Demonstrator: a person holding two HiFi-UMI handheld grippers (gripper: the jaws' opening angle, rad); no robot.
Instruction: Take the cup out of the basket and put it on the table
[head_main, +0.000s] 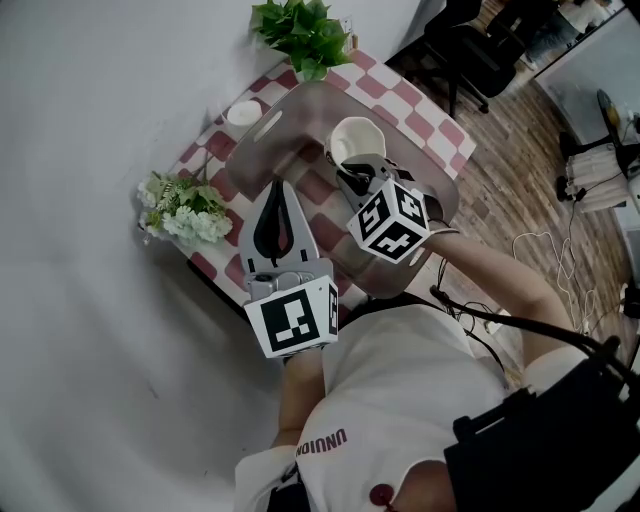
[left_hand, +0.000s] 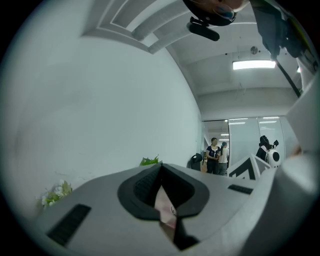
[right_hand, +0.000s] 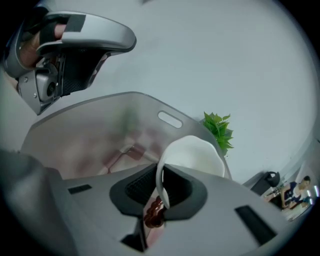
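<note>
A translucent grey basket (head_main: 262, 140) stands on the red-and-white checked table (head_main: 400, 95). My right gripper (head_main: 352, 172) is shut on the rim of a white cup (head_main: 356, 140) and holds it above the basket's right part. In the right gripper view the cup (right_hand: 197, 157) has its wall pinched between the pads of the gripper (right_hand: 161, 172), with the basket (right_hand: 90, 130) below and behind it. A small brown knobbly piece (right_hand: 154, 214) shows under the pads. My left gripper (head_main: 277, 190) hovers shut and empty at the basket's near left side, its jaws (left_hand: 161, 167) meeting at the tips.
A green potted plant (head_main: 300, 35) stands at the table's far edge, white flowers (head_main: 185, 210) at its left corner, and a small white dish (head_main: 243, 113) beside the basket. Chairs and cables lie on the wooden floor at the right. People (left_hand: 216, 155) stand far off.
</note>
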